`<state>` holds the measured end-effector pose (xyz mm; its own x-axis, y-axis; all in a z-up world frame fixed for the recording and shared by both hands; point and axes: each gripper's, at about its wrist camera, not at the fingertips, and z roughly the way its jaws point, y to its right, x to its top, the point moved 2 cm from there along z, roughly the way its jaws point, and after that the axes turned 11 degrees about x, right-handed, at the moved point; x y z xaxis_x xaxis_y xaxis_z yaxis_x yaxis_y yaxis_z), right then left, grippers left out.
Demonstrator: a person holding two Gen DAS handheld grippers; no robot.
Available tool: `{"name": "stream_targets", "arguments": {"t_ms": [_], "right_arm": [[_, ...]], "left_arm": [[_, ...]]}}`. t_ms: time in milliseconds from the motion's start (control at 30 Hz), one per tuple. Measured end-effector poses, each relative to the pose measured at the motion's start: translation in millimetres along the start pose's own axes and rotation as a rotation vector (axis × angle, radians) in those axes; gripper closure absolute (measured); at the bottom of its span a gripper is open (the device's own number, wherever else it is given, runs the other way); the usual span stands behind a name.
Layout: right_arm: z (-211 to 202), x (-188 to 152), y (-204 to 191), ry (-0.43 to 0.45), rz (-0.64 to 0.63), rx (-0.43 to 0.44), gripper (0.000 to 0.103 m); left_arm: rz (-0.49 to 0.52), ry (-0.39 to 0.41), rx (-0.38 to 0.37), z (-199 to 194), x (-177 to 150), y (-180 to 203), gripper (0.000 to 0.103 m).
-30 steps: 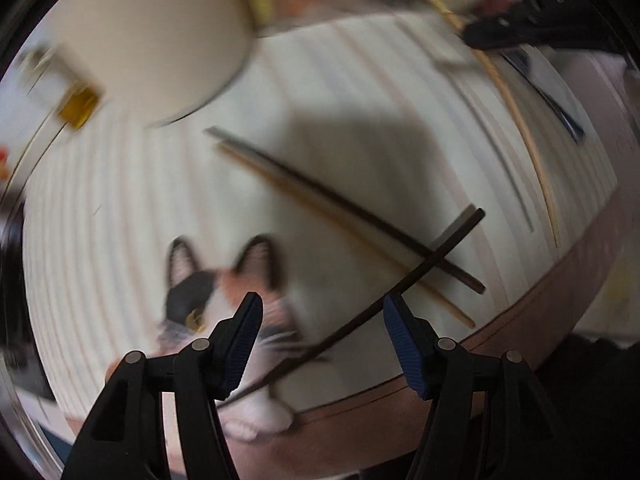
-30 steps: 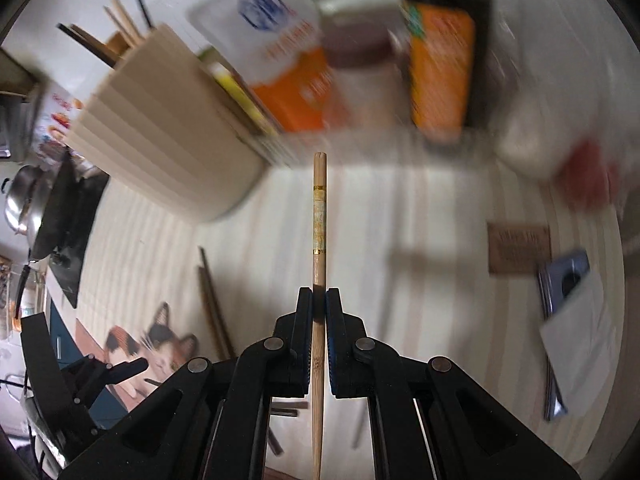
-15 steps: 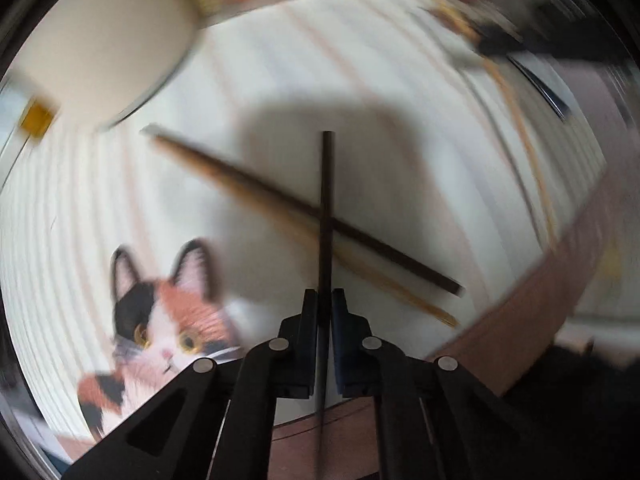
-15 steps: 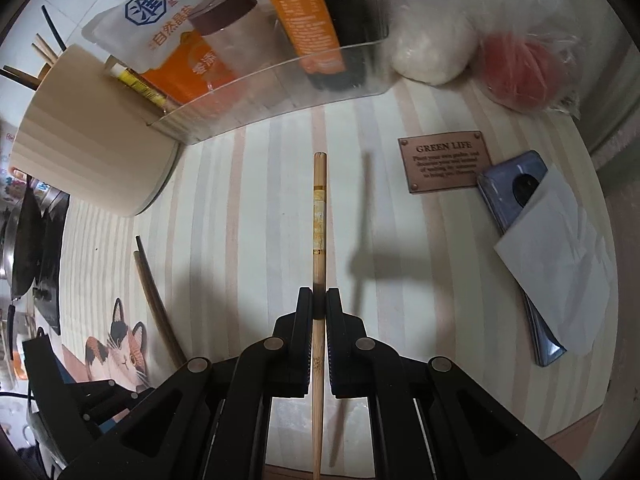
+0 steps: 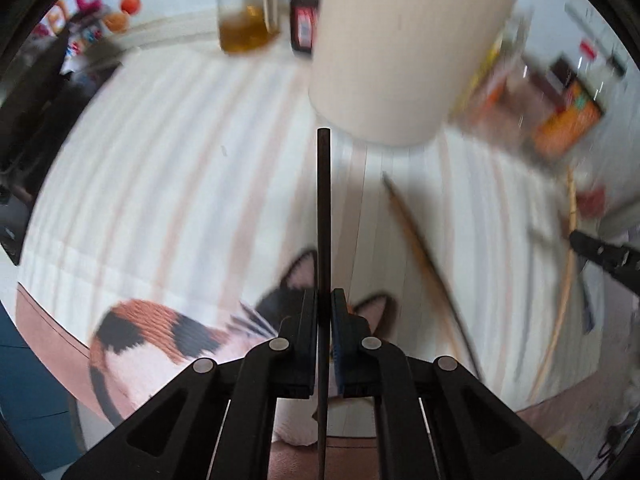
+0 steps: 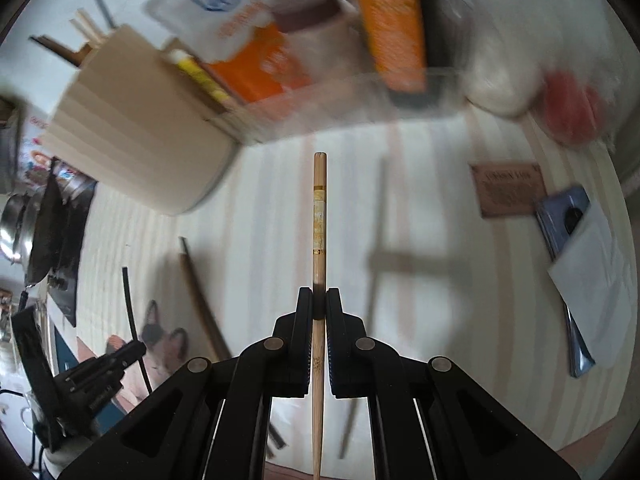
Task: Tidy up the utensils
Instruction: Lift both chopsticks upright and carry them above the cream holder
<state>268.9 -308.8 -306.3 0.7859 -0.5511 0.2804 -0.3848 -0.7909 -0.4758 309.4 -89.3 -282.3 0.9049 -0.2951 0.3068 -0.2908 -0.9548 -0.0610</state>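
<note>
My left gripper (image 5: 324, 304) is shut on a dark chopstick (image 5: 323, 200) and holds it above the striped mat, pointing at the cream utensil holder (image 5: 400, 48). My right gripper (image 6: 319, 304) is shut on a light bamboo chopstick (image 6: 319, 216), pointing forward, with the utensil holder (image 6: 136, 128) up and to its left; several chopsticks stand in it. A brown chopstick pair (image 5: 420, 248) lies on the mat right of my left gripper; it also shows in the right wrist view (image 6: 200, 296). The left gripper with its dark chopstick (image 6: 132, 320) shows at the right wrist view's lower left.
A striped mat (image 5: 180, 160) with a cat picture (image 5: 168, 332) covers the table. A clear bin of packets (image 6: 320, 52) stands behind. An oil bottle (image 5: 244, 4) and a sauce bottle (image 5: 304, 20) are beside the holder. A phone under paper (image 6: 580, 264) and a brown label (image 6: 508, 188) lie right.
My left gripper closed on the dark chopstick, lifted it and swung toward the utensil holder. My right gripper keeps the bamboo chopstick and has shifted slightly.
</note>
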Motion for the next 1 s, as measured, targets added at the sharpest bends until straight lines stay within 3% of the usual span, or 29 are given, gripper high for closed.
{"name": "stream_targets", "arguments": {"t_ms": [367,633,800,1000], "right_arm": [[-80,56,-90,0.249,-0.149,0.146,0.097],[-134,130,-164,0.471,-0.264,0.239,0.097],[-135,173,-191,0.585,-0.29,0.261,0.097],[-110,200,-198,0.694,-0.332,0.229,0.097]], "left_arm": [[-0.178,0.369,-0.147,-151,85,-37,0.099],[-0.22,0.623,-0.182,-235,189,-44,0.099],[-0.197,0.685,-0.194,-236,244,-31,0.099],[-0.162,0.713,-0.226,-204,279,-14,0.099]]}}
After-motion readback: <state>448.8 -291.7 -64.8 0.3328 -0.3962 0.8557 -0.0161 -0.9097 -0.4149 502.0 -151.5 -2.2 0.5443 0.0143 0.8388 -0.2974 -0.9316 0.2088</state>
